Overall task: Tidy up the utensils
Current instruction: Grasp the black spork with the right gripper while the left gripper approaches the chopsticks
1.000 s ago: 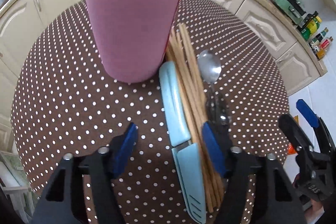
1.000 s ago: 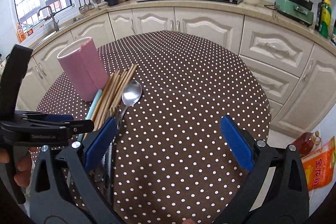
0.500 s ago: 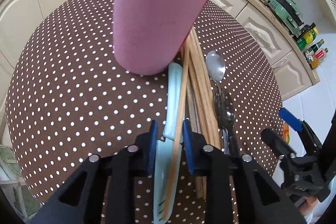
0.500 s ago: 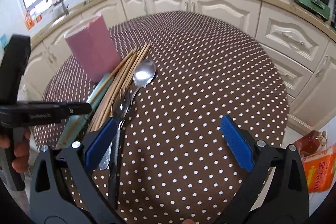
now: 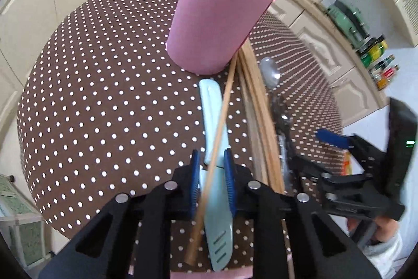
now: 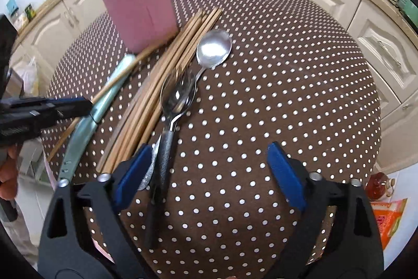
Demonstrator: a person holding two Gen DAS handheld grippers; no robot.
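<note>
Two hand-held black tools with blue finger pads

The left tool point(image 5: 211, 181) has matte black angular arms, ribbed blue pads point(image 5: 229, 174) and round silver screws along its arms. The right tool point(image 6: 209, 174) is built the same, with smooth blue pads point(image 6: 286, 175) and silver screws. In the left wrist view its black body carries a small green light, and bare skin with a grey sleeve cuff shows beneath.

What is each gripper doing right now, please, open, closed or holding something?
Left gripper: closed on the light blue knife, with one wooden chopstick caught between the pads too.
Right gripper: open, holding nothing.
</note>
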